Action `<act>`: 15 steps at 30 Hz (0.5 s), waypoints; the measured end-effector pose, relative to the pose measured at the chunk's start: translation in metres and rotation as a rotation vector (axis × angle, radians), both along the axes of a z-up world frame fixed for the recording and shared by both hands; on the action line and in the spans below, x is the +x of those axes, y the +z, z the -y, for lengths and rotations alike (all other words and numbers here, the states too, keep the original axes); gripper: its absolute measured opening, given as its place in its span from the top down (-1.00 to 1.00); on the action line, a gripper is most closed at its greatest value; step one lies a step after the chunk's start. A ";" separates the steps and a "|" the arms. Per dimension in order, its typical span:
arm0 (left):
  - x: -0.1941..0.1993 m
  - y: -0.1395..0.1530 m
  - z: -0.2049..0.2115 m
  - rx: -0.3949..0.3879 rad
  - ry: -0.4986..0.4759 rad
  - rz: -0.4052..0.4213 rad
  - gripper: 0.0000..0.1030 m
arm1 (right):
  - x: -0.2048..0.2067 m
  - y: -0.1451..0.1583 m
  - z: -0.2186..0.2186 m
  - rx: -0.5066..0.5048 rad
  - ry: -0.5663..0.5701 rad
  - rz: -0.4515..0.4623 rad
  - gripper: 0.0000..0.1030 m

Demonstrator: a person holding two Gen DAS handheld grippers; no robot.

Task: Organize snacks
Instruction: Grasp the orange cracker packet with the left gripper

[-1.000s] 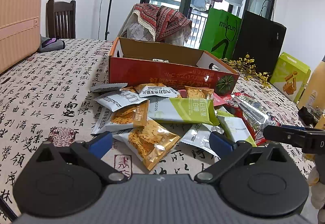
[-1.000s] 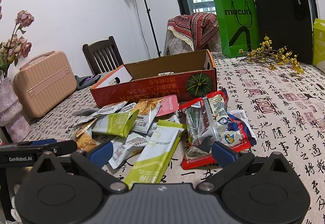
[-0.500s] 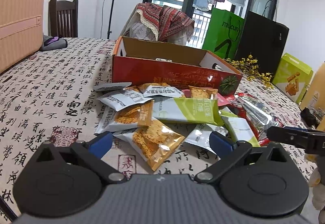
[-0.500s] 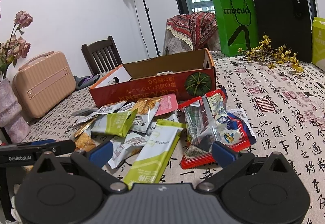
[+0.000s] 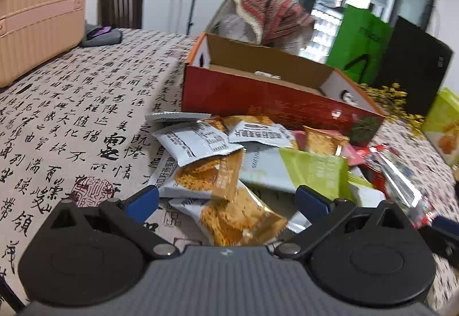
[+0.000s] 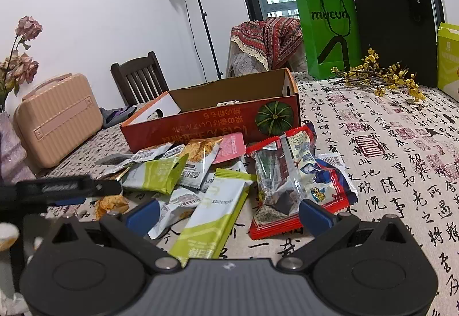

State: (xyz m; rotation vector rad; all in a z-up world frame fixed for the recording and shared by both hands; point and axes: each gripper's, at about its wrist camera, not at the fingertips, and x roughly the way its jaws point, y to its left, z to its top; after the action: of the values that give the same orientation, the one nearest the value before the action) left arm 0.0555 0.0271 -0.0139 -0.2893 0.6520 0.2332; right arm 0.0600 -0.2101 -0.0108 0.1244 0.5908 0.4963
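Approach step: left gripper (image 5: 226,198), fingers spread, straddles an orange cracker packet (image 5: 241,218) in the pile before the red carton (image 5: 258,95); right gripper (image 6: 228,214) spread, empty. Next: pinch the packet.

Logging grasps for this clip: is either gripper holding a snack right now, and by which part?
Nothing is held. The left gripper and right gripper both stand open over the snack pile.

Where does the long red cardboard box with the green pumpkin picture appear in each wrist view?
Left wrist: red cardboard box sits centre, behind the snack packets; pumpkin at its right end.
Right wrist: box centre, pumpkin right.
Shared landmark: green paper bag.
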 end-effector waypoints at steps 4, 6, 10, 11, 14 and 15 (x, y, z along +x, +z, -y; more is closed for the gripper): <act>0.012 -0.009 0.004 0.028 0.056 -0.050 -1.00 | 0.001 -0.001 0.001 0.000 -0.001 -0.002 -1.00; 0.012 -0.013 0.004 0.038 0.072 -0.066 -0.92 | 0.001 -0.002 0.002 0.001 -0.003 -0.003 -1.00; 0.003 -0.015 -0.001 0.043 0.064 -0.056 -0.69 | 0.003 -0.004 0.005 0.003 -0.011 -0.005 -1.00; -0.001 -0.015 -0.003 0.047 0.061 -0.055 -0.68 | 0.003 -0.005 0.006 0.004 -0.013 -0.007 -1.00; -0.010 -0.015 -0.009 0.046 0.050 -0.053 -0.53 | 0.005 -0.006 0.008 0.005 -0.019 -0.008 -1.00; -0.014 -0.014 -0.011 0.043 0.044 -0.052 -0.42 | 0.005 -0.007 0.008 0.006 -0.021 -0.008 -1.00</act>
State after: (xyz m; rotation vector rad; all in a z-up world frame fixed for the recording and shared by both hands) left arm 0.0415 0.0379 -0.0281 -0.2570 0.6919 0.2974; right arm 0.0655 -0.2182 -0.0175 0.1378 0.5951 0.4777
